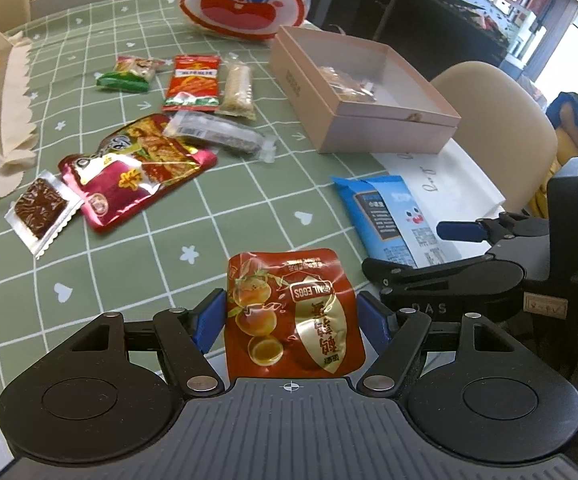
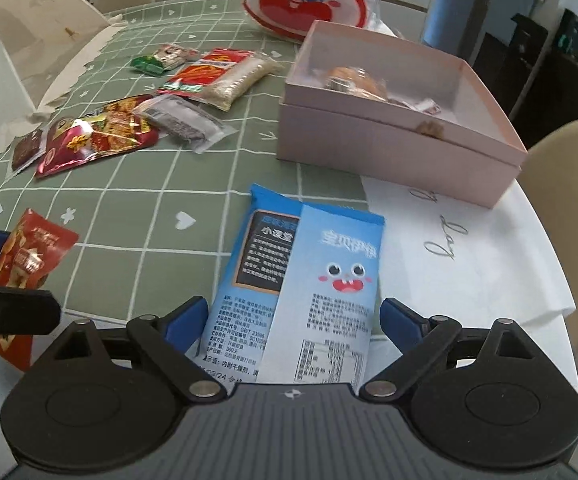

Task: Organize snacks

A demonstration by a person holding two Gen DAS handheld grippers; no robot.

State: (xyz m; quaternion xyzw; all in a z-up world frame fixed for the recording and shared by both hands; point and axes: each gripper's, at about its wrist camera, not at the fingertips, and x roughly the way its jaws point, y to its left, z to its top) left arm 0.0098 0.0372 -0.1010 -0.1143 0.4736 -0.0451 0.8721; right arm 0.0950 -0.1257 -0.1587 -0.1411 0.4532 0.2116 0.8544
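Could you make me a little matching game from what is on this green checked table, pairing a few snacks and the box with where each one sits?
Things:
1. red quail-egg pouch
2. blue cartoon-face snack bag
3. pink cardboard box
4. brown square sweet in a clear wrapper

Places:
A. far side of the table, open, with a few snacks inside
B. between the left gripper's blue fingers
C. lying at the left end of the loose snack pile
D. between the right gripper's blue fingers

Pairs: 1-B, 2-D, 3-A, 4-C
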